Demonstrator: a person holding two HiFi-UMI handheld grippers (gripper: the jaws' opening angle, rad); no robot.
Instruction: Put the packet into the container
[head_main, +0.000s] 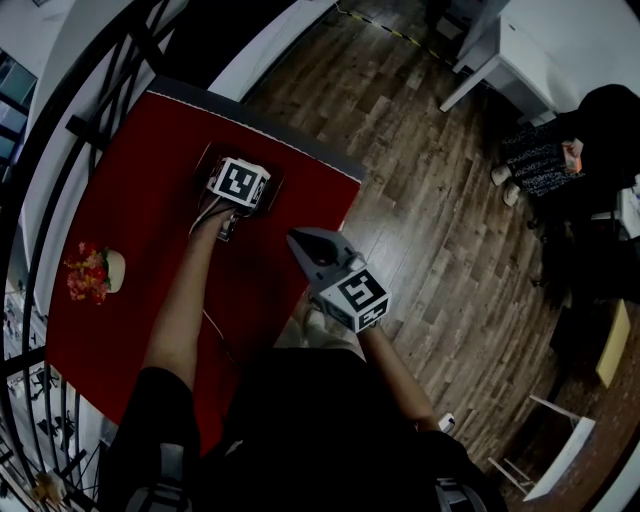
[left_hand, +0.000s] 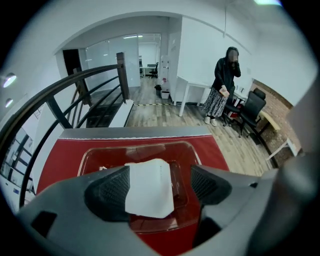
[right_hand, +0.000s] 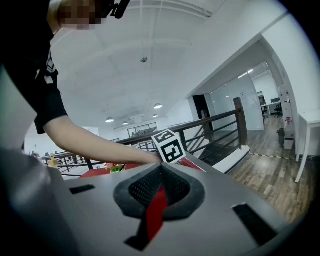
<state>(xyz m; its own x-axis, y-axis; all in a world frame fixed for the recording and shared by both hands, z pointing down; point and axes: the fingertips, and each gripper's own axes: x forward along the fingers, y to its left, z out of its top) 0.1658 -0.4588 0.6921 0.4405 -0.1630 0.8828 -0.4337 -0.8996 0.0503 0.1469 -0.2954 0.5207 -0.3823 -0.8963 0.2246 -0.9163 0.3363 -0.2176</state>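
The white packet (left_hand: 149, 189) shows between the jaws of my left gripper (left_hand: 160, 182), over the clear container (left_hand: 150, 146) on the red table (head_main: 140, 200). Its left edge lies along the left pad (left_hand: 107, 192); a gap with the container's floor showing separates it from the right pad (left_hand: 210, 185). Whether it rests on the container's floor I cannot tell. In the head view the left gripper (head_main: 240, 185) hangs over the container (head_main: 212, 158). My right gripper (head_main: 300, 242) stays off the table's near right edge with its pads (right_hand: 132, 192) together and nothing in them.
A small pot of red flowers (head_main: 95, 272) stands at the table's left. A black railing (left_hand: 75, 95) runs behind the table. Wooden floor lies to the right, with a white desk (head_main: 520, 60) and a person in dark clothes (left_hand: 225, 82) farther off.
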